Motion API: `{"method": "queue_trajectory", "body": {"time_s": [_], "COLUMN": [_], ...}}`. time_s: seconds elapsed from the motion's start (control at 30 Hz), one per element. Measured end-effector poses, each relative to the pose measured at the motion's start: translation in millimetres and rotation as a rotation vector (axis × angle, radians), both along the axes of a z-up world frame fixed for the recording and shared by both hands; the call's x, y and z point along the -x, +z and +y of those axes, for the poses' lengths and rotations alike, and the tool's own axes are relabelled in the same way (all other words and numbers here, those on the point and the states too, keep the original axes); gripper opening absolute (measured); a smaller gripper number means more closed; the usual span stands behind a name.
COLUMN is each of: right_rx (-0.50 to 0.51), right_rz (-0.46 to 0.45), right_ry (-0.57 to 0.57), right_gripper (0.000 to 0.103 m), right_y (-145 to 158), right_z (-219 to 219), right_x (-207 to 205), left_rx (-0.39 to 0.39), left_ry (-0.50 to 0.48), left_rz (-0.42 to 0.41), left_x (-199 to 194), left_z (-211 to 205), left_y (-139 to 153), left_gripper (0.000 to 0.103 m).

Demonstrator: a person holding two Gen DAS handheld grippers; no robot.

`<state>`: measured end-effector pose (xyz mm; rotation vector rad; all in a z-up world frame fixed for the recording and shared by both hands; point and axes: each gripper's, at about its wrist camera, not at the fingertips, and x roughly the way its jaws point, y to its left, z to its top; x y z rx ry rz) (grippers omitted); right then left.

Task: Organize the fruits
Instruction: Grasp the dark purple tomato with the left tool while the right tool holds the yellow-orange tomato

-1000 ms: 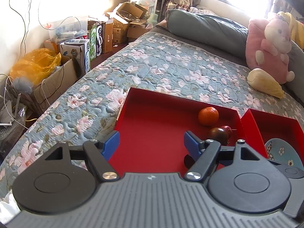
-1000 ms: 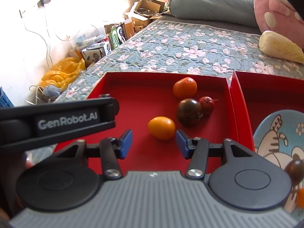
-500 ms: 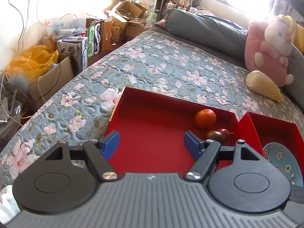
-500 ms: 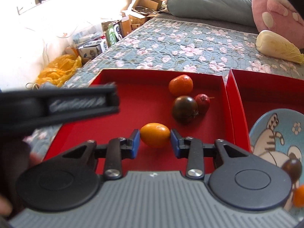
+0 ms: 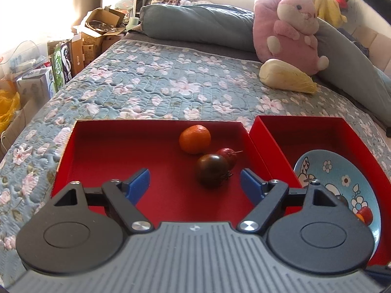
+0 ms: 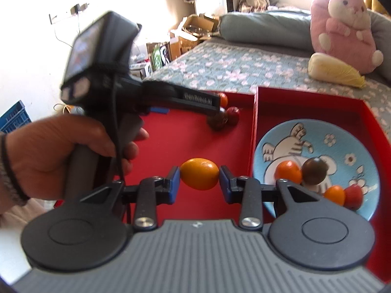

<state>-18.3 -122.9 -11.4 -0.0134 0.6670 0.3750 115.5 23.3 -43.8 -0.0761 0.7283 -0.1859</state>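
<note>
Nearest you, your right gripper [image 6: 200,177] has closed its blue jaws on a yellow-orange fruit [image 6: 200,177] and lifted it off the floor of the left red tray [image 6: 171,144]; a moment ago that fruit still lay in the tray between open jaws. It now hangs near the tray's right wall, beside the blue cartoon plate [image 6: 315,146] in the right red tray [image 6: 317,105]. That plate already carries an orange fruit [image 6: 287,171], a dark tomato [image 6: 314,171] and two smaller pieces at its near edge. So one more fruit is on its way, and the likely next step is to carry it over the dividing wall and release it on the plate. Your left gripper [image 5: 195,182] has swung toward the remaining fruit, jaws wide apart and holding nothing. Just beyond them sits a dark tomato [image 5: 212,170], touching a small red fruit [image 5: 228,155], with a tangerine [image 5: 194,139] near the tray's far edge. Both trays rest on a floral bed [image 5: 151,83].
</note>
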Motion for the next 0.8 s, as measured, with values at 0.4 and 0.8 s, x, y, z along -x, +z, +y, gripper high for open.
{"method": "queue_trajectory", "body": {"time_s": [0.4, 0.8], "right_rx": [-0.041, -0.052], "right_rz": [-0.024, -0.015], "right_ry": [-0.012, -0.006], "right_gripper": [0.038, 0.038], "right_y": [14.9, 13.8], "right_z": [-20.9, -19.6], "right_x": [4.2, 6.9], "left_rx": [-0.090, -0.056], "left_ry": [-0.060, -0.076], "left_rz": [0.007, -0.003], "left_x": [-25.1, -28.2], "left_z": [-20.8, -21.8], "left_y": [-25.5, -26.8], "left_gripper": [0.084, 0.050]}}
